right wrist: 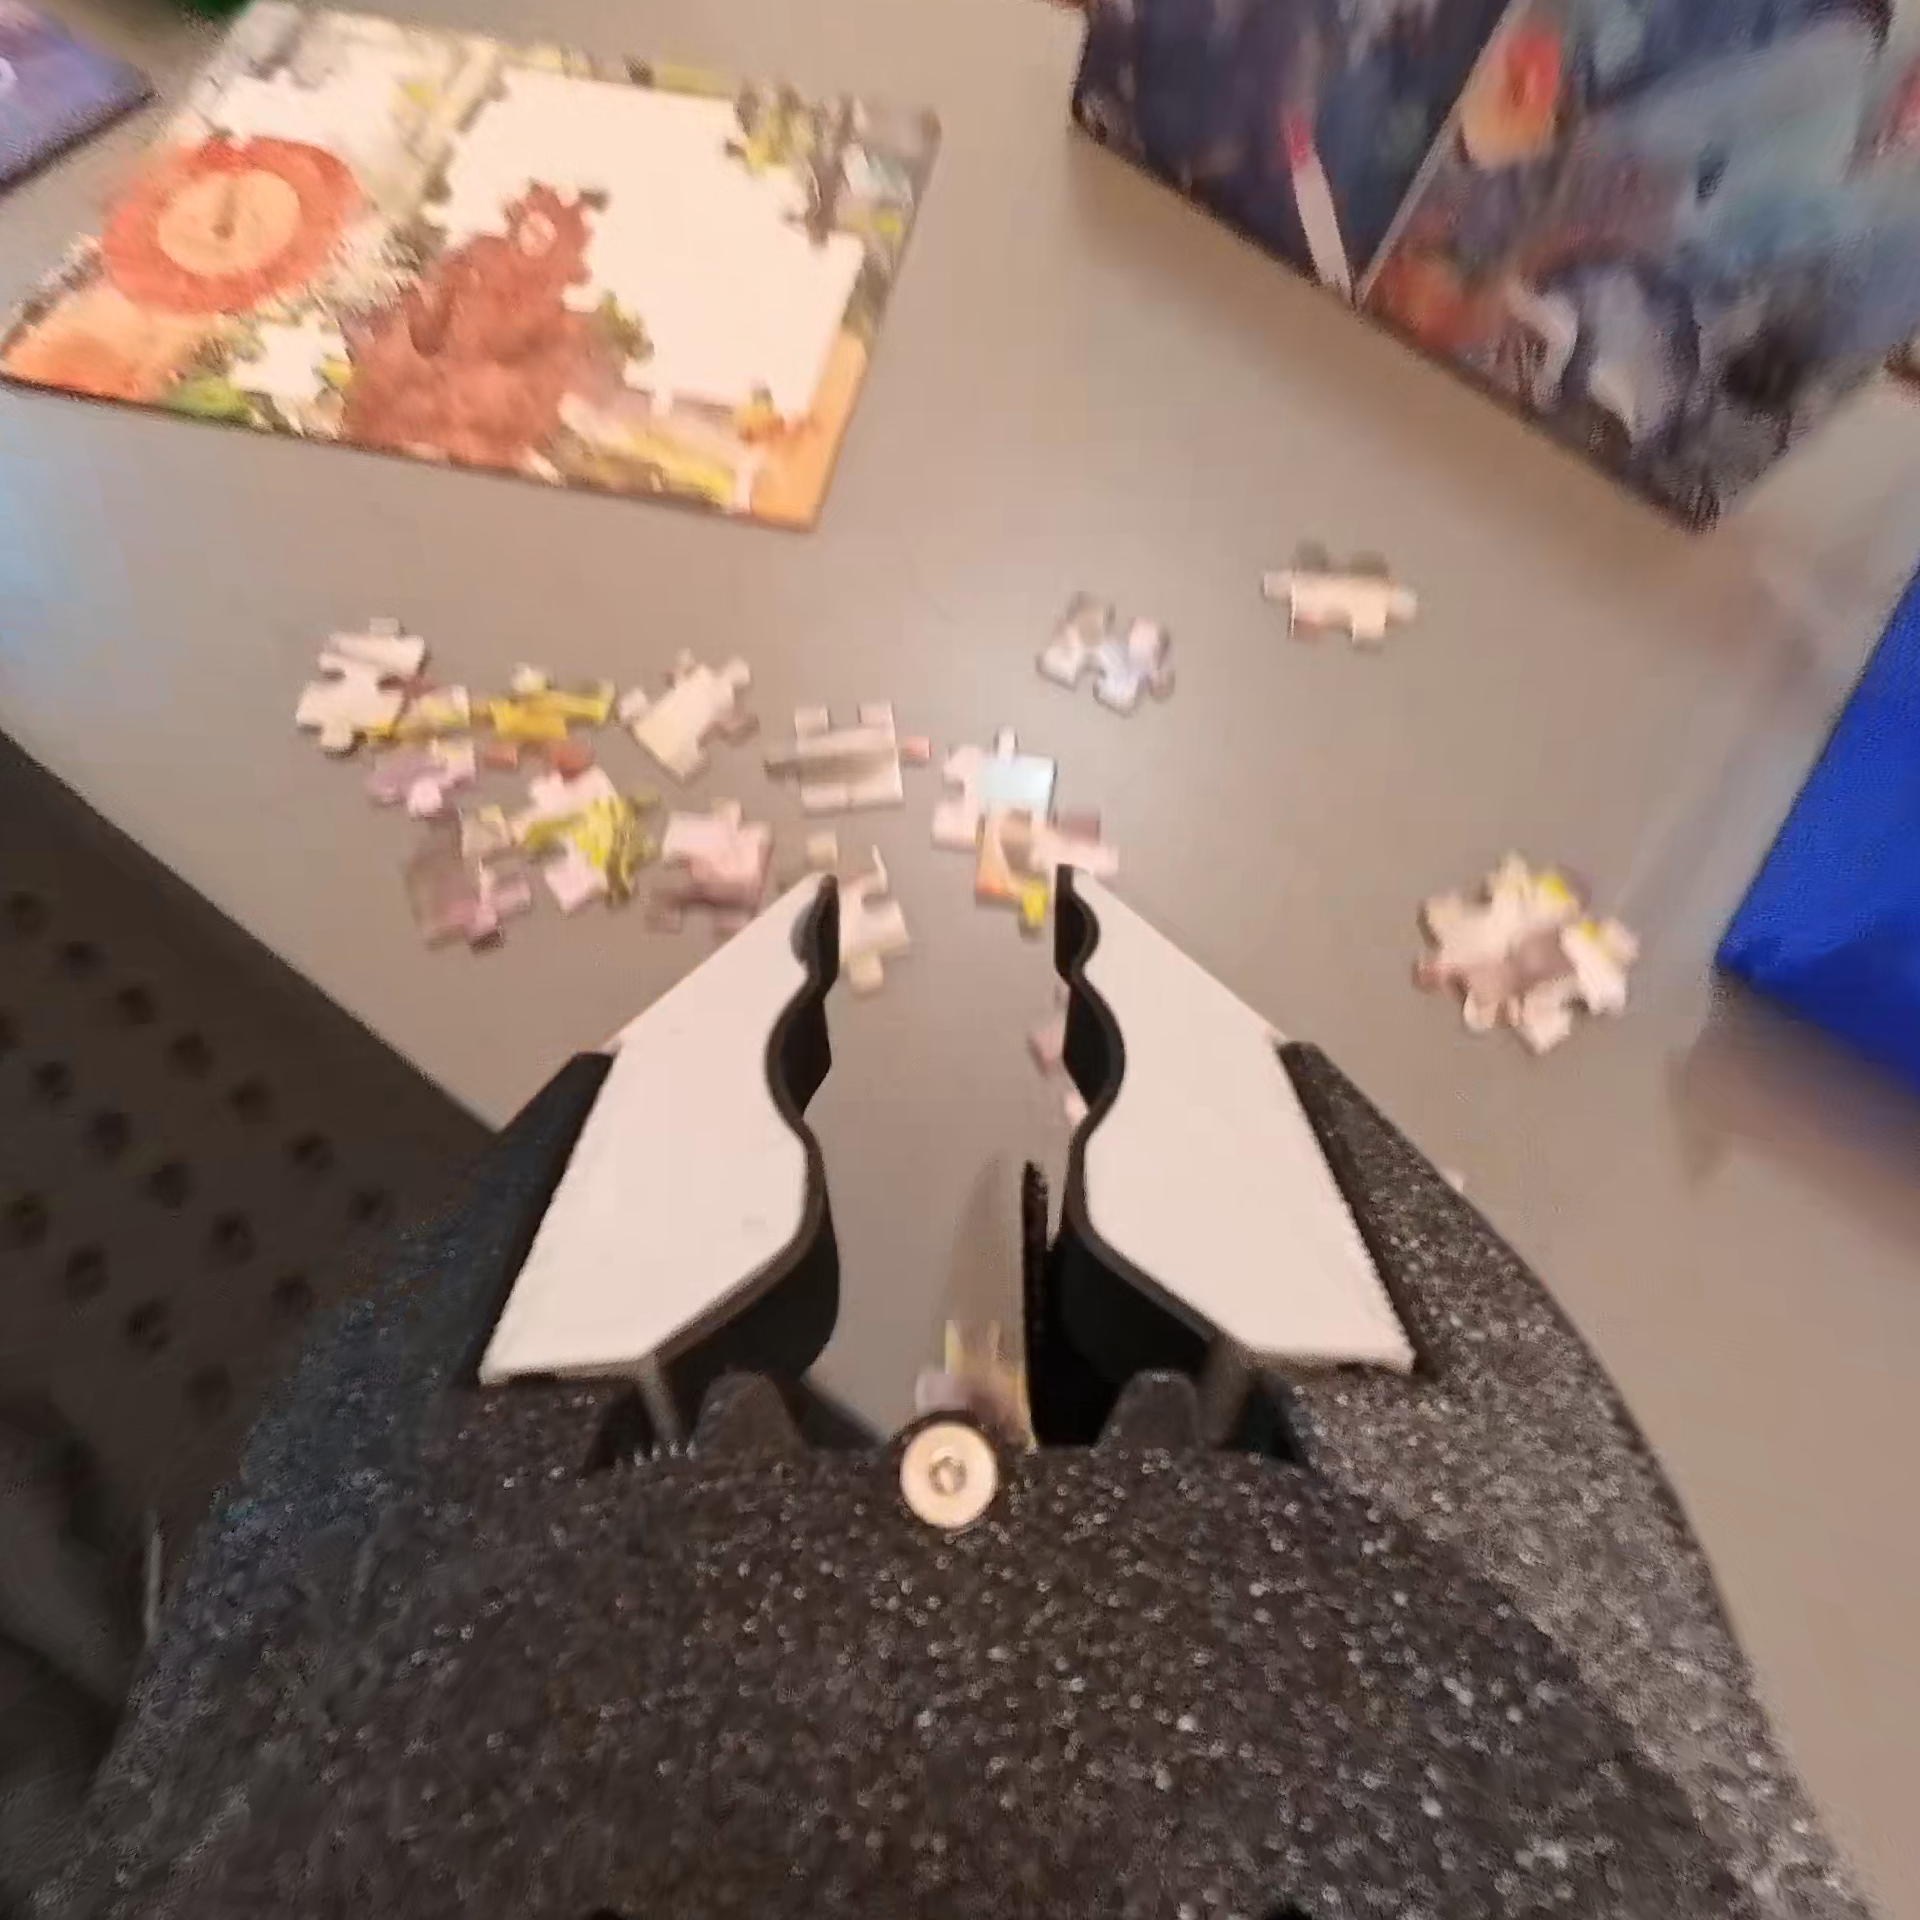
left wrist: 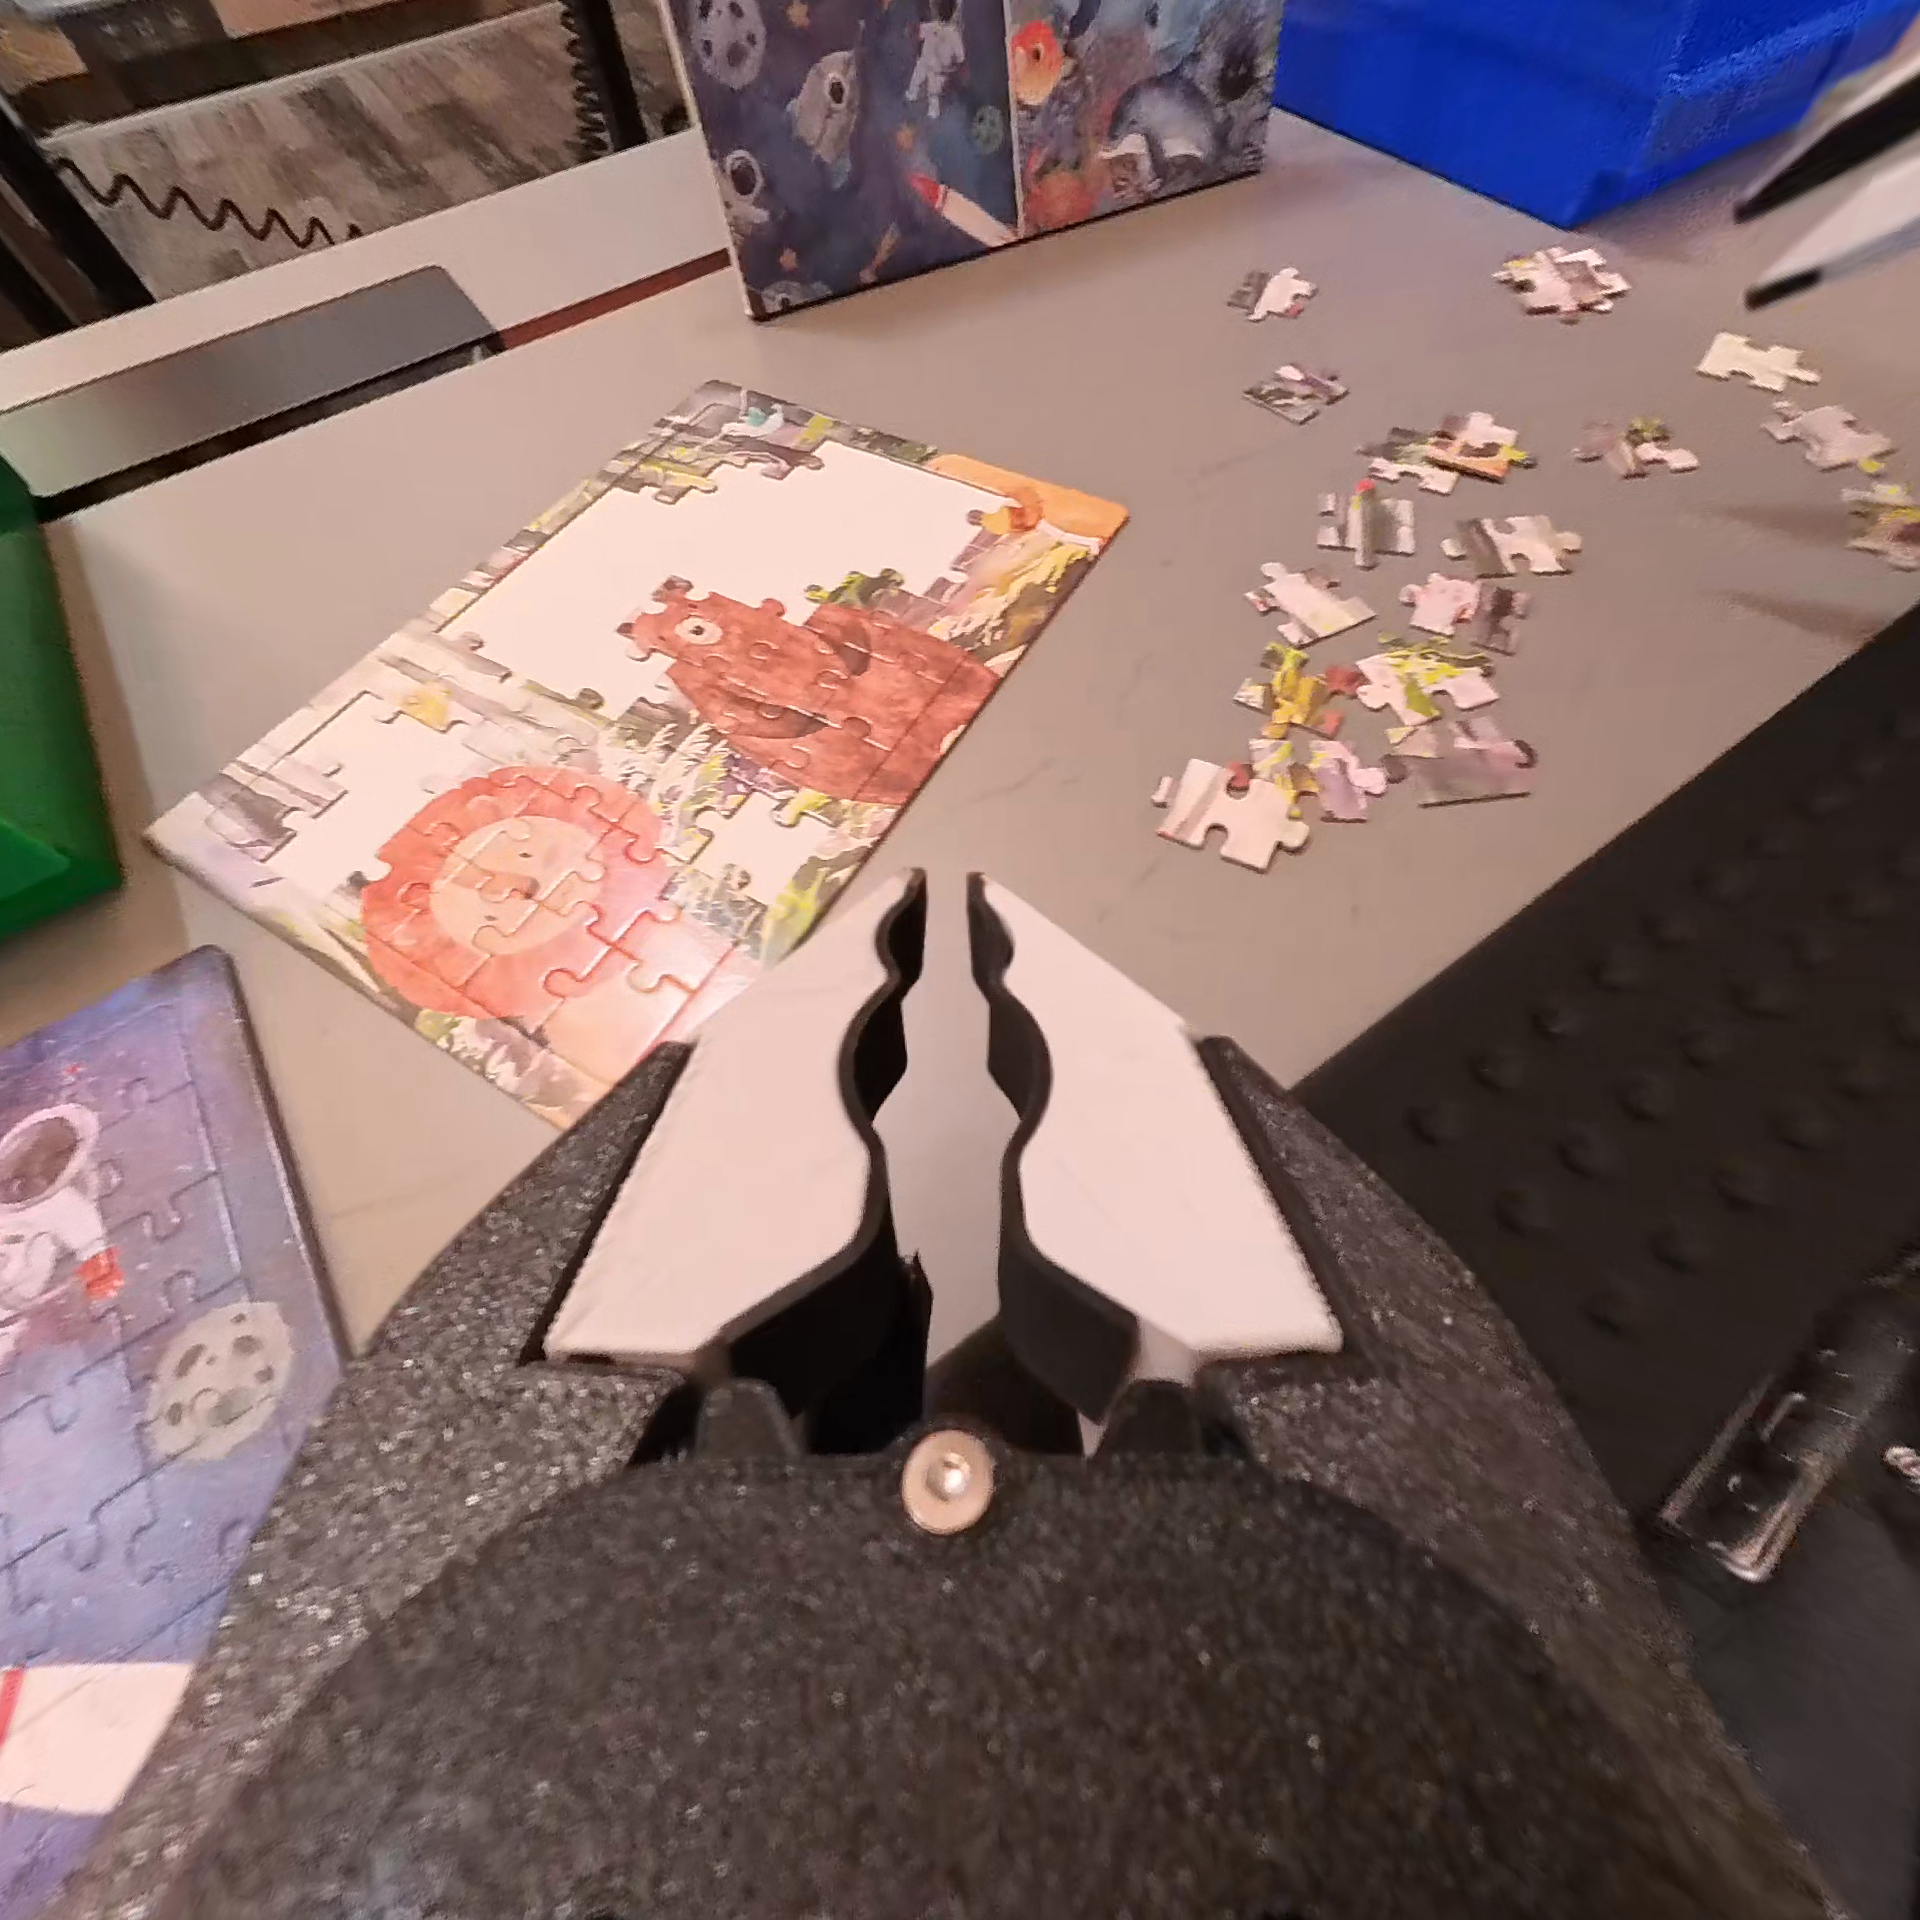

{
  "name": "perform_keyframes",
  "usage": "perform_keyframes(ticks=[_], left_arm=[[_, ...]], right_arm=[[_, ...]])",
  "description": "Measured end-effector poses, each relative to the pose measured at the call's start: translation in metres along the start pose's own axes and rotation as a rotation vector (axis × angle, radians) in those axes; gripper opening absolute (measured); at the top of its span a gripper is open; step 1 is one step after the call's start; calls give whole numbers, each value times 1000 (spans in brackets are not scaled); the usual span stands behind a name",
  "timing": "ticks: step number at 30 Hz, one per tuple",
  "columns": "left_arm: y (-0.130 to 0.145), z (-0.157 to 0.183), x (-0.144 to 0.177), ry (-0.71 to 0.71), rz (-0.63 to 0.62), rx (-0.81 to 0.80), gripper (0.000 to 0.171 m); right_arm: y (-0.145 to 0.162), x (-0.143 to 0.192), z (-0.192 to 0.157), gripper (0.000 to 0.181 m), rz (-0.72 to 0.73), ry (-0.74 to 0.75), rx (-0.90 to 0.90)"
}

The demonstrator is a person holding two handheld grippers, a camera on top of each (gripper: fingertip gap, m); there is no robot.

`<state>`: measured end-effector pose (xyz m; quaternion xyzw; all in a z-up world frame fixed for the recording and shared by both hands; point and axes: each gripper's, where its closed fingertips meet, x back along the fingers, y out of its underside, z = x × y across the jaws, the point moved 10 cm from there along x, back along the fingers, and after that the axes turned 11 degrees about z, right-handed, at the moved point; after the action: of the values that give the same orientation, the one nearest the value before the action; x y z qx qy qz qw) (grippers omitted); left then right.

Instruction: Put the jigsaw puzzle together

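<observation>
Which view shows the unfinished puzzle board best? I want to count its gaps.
The left wrist view: the puzzle board is sharp, whole, gaps distinct. The right wrist view shows it blurred, at the top edge.

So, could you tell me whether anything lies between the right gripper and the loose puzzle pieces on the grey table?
Nothing visible does. The right gripper hangs with jaws open just short of the scattered cardboard jigsaw pieces, with only bare grey table between them. The partly assembled puzzle board lies beyond the pieces.
</observation>
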<state>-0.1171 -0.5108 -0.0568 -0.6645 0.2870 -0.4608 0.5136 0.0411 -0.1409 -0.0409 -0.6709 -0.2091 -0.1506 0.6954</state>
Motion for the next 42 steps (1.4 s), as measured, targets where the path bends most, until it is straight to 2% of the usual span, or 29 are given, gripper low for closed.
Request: perform_keyframes(ticks=[4, 7, 10, 13, 18, 27, 31, 37, 42], left_arm=[[-2, 15, -3, 30, -24, -34, 10], [-6, 21, -7, 41, -30, -47, 11], [-5, 28, -12, 71, -48, -40, 11], [0, 36, -21, 129, -97, -52, 15], [5, 45, -44, 221, -190, -135, 20], [4, 40, -69, 335, -210, -155, 31], [8, 36, -80, 384, -239, -175, 38], [7, 40, -88, 405, -241, -215, 38], [10, 43, -95, 447, -293, -269, 40]], right_arm=[[41, 30, 5, 32, -37, -7, -125], [63, 48, 14, 31, -97, 44, -127], [71, 62, 23, 31, -115, 87, -105], [67, 67, 26, 29, -67, 98, -106], [60, 52, 16, 28, 1, 77, -81], [57, 29, 1, 32, 96, 17, -151], [55, 24, -4, 31, 102, 29, -117], [61, 20, -2, 29, 67, 32, -119], [62, 17, -2, 28, 56, 30, -114]])
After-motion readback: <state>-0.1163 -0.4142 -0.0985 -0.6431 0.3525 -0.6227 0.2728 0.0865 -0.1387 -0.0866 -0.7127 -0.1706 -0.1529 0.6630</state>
